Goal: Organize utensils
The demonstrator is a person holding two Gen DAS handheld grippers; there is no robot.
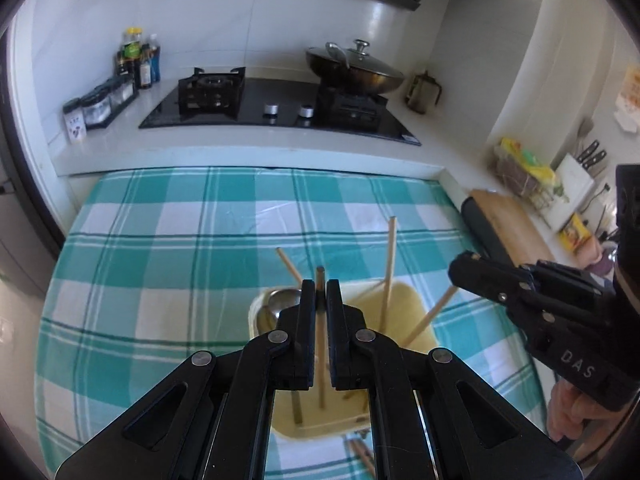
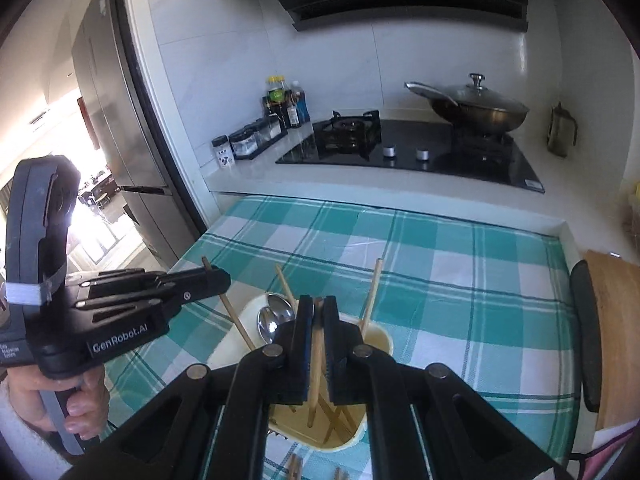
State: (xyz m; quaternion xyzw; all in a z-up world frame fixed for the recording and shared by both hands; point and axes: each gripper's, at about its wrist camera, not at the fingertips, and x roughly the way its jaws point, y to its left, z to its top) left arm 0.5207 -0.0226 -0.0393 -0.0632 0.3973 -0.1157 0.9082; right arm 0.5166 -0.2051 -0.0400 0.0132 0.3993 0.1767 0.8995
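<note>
A cream utensil holder (image 1: 404, 304) (image 2: 380, 338) stands on the checked cloth, holding several wooden chopsticks and a metal spoon (image 1: 282, 300) (image 2: 276, 318). My left gripper (image 1: 320, 292) is shut on a chopstick (image 1: 320, 344) that points down into the holder. My right gripper (image 2: 318, 308) is shut on another chopstick (image 2: 316, 360), also over the holder. Each gripper shows in the other's view: the right gripper (image 1: 472, 266) and the left gripper (image 2: 218, 274). More chopsticks (image 2: 296, 468) lie on the cloth near the front edge.
A teal and white checked cloth (image 1: 200, 240) covers the table. Behind it is a gas hob (image 1: 280, 108) with a lidded wok (image 1: 356, 68), spice jars and bottles (image 1: 136, 64). A wooden cutting board (image 1: 512, 220) lies right. A fridge (image 2: 120, 120) stands left.
</note>
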